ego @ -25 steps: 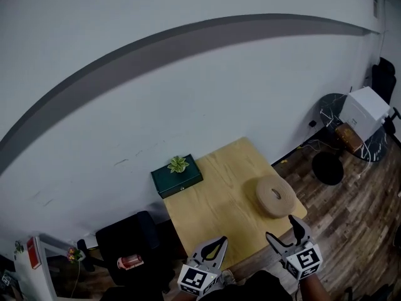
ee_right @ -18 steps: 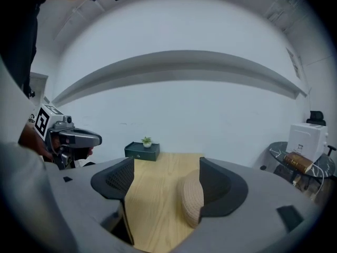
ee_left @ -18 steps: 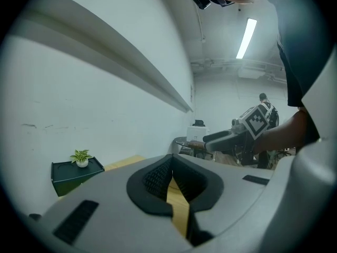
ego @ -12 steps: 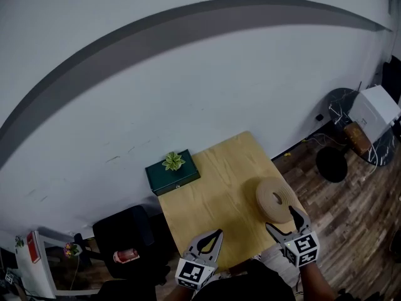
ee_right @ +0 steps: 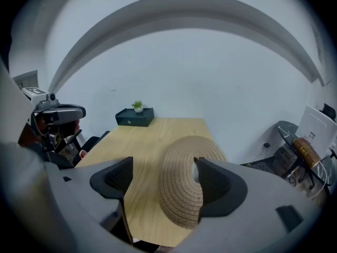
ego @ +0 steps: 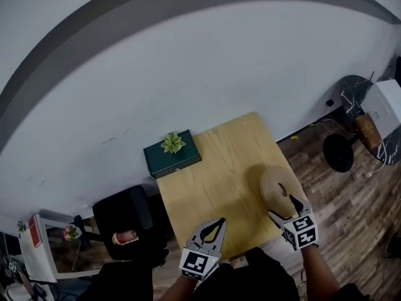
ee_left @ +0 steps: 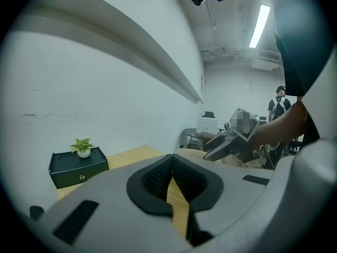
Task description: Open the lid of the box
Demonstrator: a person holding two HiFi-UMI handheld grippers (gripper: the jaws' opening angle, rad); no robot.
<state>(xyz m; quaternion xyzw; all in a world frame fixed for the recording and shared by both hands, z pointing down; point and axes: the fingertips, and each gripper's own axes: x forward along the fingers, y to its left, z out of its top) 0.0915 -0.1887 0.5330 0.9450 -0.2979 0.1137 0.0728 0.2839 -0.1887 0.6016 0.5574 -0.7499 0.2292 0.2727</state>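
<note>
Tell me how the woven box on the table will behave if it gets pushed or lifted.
Coiled fibre, so the woven box probably is light and may slide on the smooth table when pushed. Its ribbed weave should grip well. Low and wide, it seems unlikely to tip.

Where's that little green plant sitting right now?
In the head view, the plant sits on the dark green box at the wooden table's far left corner, against the wall.
</note>
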